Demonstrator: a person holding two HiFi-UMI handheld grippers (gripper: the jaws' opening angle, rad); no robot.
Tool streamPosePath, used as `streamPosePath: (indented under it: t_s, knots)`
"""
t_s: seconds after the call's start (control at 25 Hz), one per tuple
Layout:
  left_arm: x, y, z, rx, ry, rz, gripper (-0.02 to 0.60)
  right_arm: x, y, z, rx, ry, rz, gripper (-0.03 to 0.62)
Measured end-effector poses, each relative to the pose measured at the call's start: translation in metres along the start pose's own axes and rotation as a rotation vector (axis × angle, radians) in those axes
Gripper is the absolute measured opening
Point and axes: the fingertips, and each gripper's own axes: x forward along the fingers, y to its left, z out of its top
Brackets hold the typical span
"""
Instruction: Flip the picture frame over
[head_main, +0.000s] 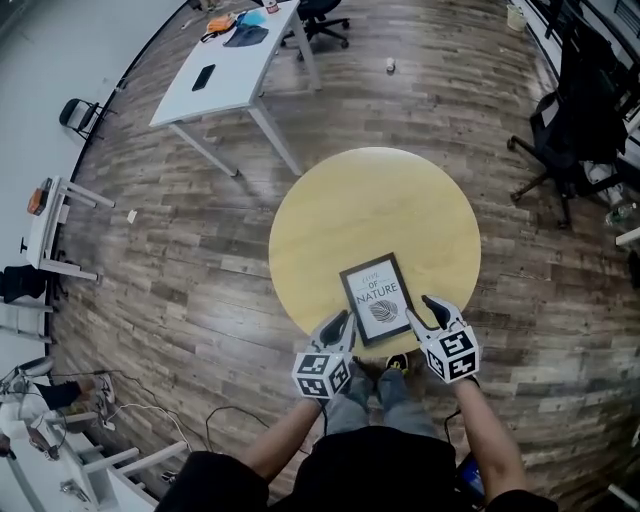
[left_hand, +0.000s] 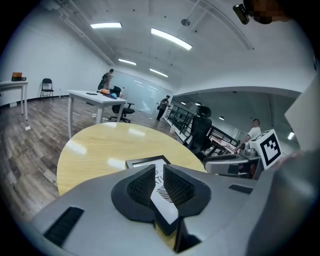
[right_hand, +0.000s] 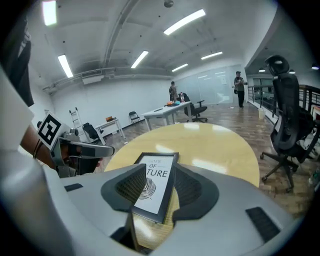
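Right gripper (right_hand: 160, 172): jaws wide apart, straddling the picture frame's (head_main: 377, 298) near right corner, apparently not yet pressing it. Left gripper (left_hand: 159, 170): jaws nearly together, empty, at the near left corner. The frame lies print-up at the round table's (head_main: 370, 200) near edge, within easy reach for lifting.

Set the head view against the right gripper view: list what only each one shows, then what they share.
Only the head view: the person's legs below the table edge, the right gripper from outside, and the whole round table at once. Only the right gripper view: the ceiling lights, people standing far back, and the right gripper's jaws apart with the frame seen between them. Both: the picture frame lying face up on the round table, the left gripper, and the white table.
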Motion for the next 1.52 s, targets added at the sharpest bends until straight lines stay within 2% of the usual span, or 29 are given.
streamPosePath:
  t_s: [0.28, 0.4, 0.48, 0.6, 0.64, 0.72, 0.8, 1.04, 1.12, 1.16, 1.24, 1.32, 1.4, 1.52]
  knots:
    - [0.033, 0.024, -0.044, -0.046, 0.157, 0.023, 0.041, 0.047, -0.023, -0.059, 0.122, 0.2, 0.037, 0.181]
    - [0.046, 0.034, -0.059, -0.036, 0.239, 0.082, 0.041, 0.058, -0.028, -0.076, 0.12, 0.283, 0.052, 0.181]
    - [0.051, 0.039, -0.067, -0.065, 0.288, 0.118, 0.041, 0.059, -0.029, -0.079, 0.113, 0.304, 0.048, 0.179]
    - [0.054, 0.041, -0.066, -0.103, 0.282, 0.117, 0.04, 0.061, -0.021, -0.079, 0.204, 0.329, 0.105, 0.174]
    - [0.054, 0.042, -0.064, -0.114, 0.27, 0.123, 0.041, 0.061, -0.017, -0.08, 0.236, 0.343, 0.132, 0.15]
    - [0.053, 0.048, -0.061, -0.129, 0.246, 0.146, 0.04, 0.058, -0.007, -0.081, 0.267, 0.361, 0.181, 0.146]
    - [0.051, 0.058, -0.057, -0.127, 0.227, 0.169, 0.04, 0.055, 0.005, -0.076, 0.292, 0.344, 0.237, 0.146]
    - [0.048, 0.08, -0.049, -0.151, 0.193, 0.178, 0.04, 0.046, 0.031, -0.038, 0.411, 0.175, 0.367, 0.146]
    - [0.047, 0.08, -0.05, -0.16, 0.191, 0.166, 0.038, 0.037, 0.042, -0.013, 0.495, 0.083, 0.459, 0.132]
    - [0.048, 0.079, -0.05, -0.16, 0.192, 0.152, 0.029, 0.034, 0.048, 0.002, 0.533, 0.031, 0.503, 0.123]
    - [0.049, 0.077, -0.05, -0.157, 0.194, 0.129, 0.023, 0.034, 0.057, 0.023, 0.531, -0.033, 0.529, 0.112]
    - [0.05, 0.073, -0.052, -0.176, 0.198, 0.098, 0.023, 0.034, 0.064, 0.036, 0.532, -0.065, 0.542, 0.107]
    - [0.053, 0.062, -0.055, -0.186, 0.212, 0.03, 0.023, 0.035, 0.073, 0.047, 0.556, -0.089, 0.569, 0.105]
    - [0.054, 0.046, -0.05, -0.214, 0.197, -0.083, 0.023, 0.042, 0.082, 0.048, 0.454, -0.065, 0.507, 0.1]
